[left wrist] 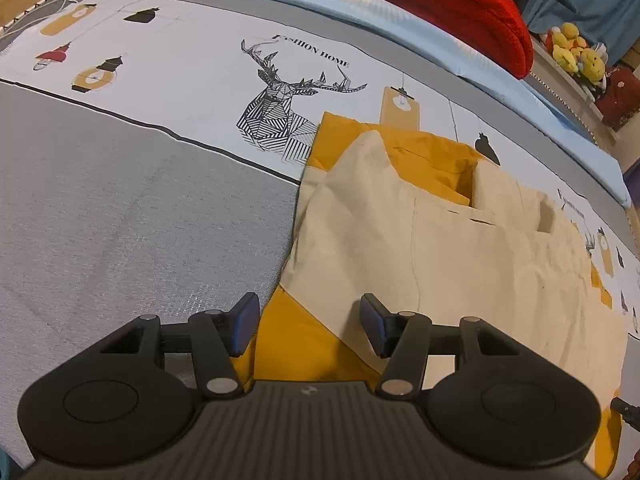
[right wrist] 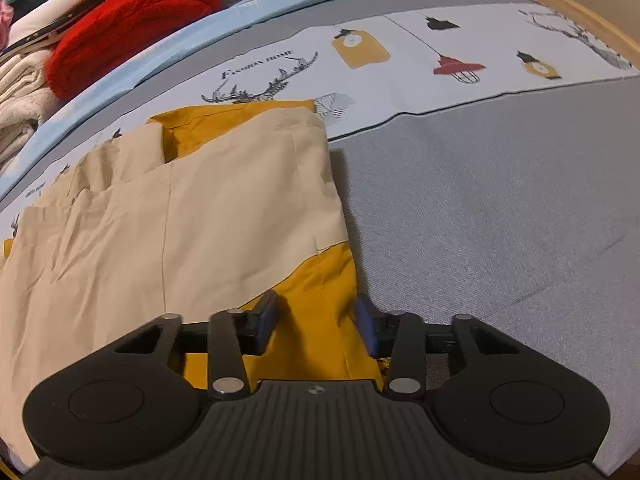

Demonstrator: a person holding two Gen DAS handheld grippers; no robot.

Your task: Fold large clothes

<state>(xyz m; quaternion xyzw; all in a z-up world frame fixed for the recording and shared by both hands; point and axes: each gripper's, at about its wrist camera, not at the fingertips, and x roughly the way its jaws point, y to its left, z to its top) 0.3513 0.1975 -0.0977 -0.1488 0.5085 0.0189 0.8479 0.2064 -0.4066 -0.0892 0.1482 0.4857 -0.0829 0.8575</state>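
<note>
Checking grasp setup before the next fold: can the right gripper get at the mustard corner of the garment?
Probably yes. The right gripper has open jaws on either side of the garment's mustard corner, with nothing lying over that corner on the grey bedcover.

1. The cream and mustard-yellow cloth garment (left wrist: 420,232) looked like a matt, smooth woven fabric, lightly creased.
2. The grey bed cover (left wrist: 120,220) showed a fine, grainy weave with a faint sheen.
3. The red blanket (right wrist: 132,24) looked thick and fuzzy.
4. The left black plastic claw (left wrist: 308,326) was matt, with ribbed housing, shiny metal pins and dark blue pads (left wrist: 244,320).
</note>
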